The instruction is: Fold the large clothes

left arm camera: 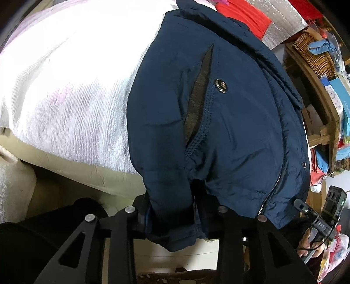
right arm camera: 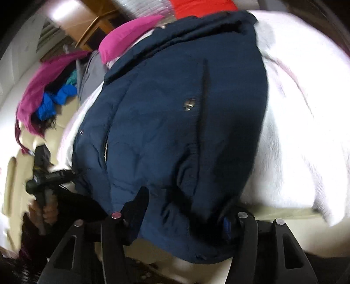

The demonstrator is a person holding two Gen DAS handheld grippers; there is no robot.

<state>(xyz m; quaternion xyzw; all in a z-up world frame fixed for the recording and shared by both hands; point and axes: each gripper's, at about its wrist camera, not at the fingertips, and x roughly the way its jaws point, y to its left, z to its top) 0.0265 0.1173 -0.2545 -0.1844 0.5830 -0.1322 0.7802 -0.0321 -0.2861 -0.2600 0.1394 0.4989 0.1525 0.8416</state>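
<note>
A navy padded jacket (left arm camera: 229, 113) lies front up on a white towel-covered cushion (left arm camera: 65, 83), zip closed, with a snap-buttoned slit pocket (left arm camera: 201, 94). My left gripper (left arm camera: 175, 218) is shut on a thick fold of the jacket's near edge, which bunches between the fingers and hangs over the cushion's front. In the right wrist view the same jacket (right arm camera: 175, 122) fills the middle. My right gripper (right arm camera: 182, 216) stands open, its fingers apart on either side of the hem, and the fabric bulges loosely between them. A hand holds each gripper's body at the frame edge.
Red cloth (left arm camera: 245, 15) and a pink garment (right arm camera: 129, 32) lie beyond the collar. A heap of magenta and blue clothes (right arm camera: 43, 94) sits left of the jacket. A wooden shelf (left arm camera: 317, 91) with a wicker basket and boxes stands to the right. The cream sofa front (left arm camera: 87, 172) drops below the towel.
</note>
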